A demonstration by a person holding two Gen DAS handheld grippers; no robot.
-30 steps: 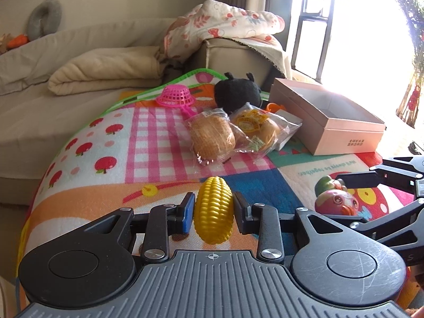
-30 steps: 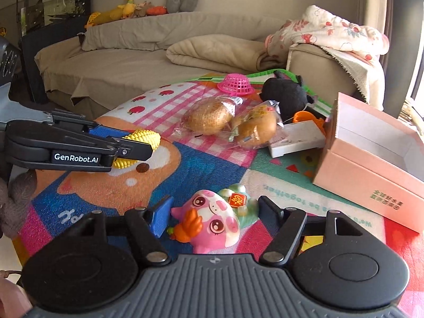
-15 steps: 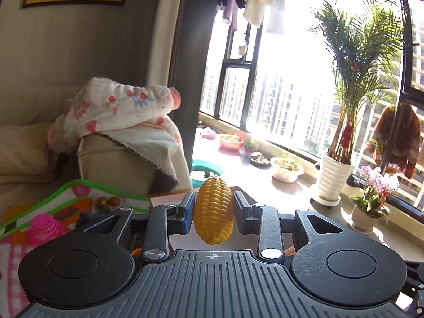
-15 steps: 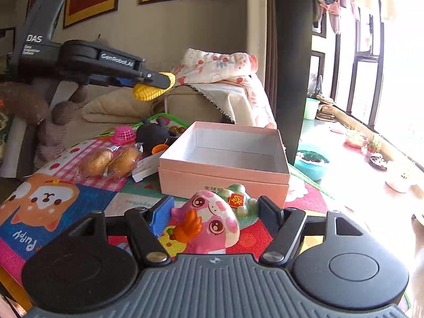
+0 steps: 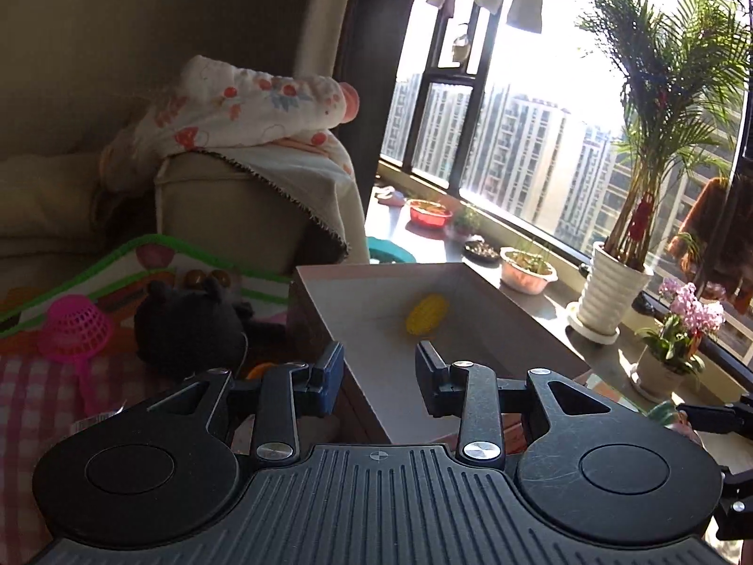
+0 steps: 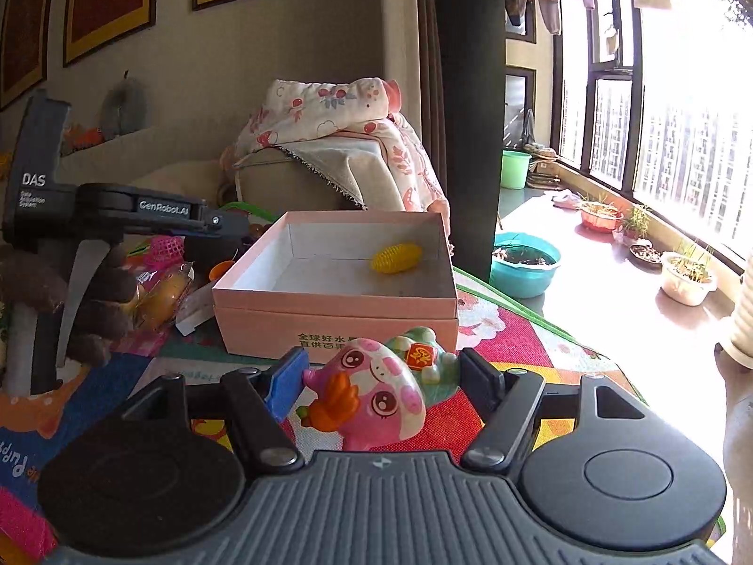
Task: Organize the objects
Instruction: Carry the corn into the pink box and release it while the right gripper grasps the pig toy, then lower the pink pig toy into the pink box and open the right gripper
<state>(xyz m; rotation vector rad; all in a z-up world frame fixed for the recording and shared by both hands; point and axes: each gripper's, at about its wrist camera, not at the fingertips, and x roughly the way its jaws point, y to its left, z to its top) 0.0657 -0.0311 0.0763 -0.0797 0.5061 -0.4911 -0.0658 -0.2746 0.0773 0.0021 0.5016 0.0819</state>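
the corn (image 6: 396, 258) already lay inside the box (image 6: 329, 303), and your left gripper (image 5: 379, 372) hung over the near rim, its fingers opening with nothing between them. your right gripper (image 6: 381, 383) clenched the pig toy (image 6: 376, 395) just short of the box. on the mat (image 6: 513, 343) the bread packs (image 6: 162, 294), pink basket (image 5: 75, 325) and black plush (image 5: 188, 325) remained to be boxed.
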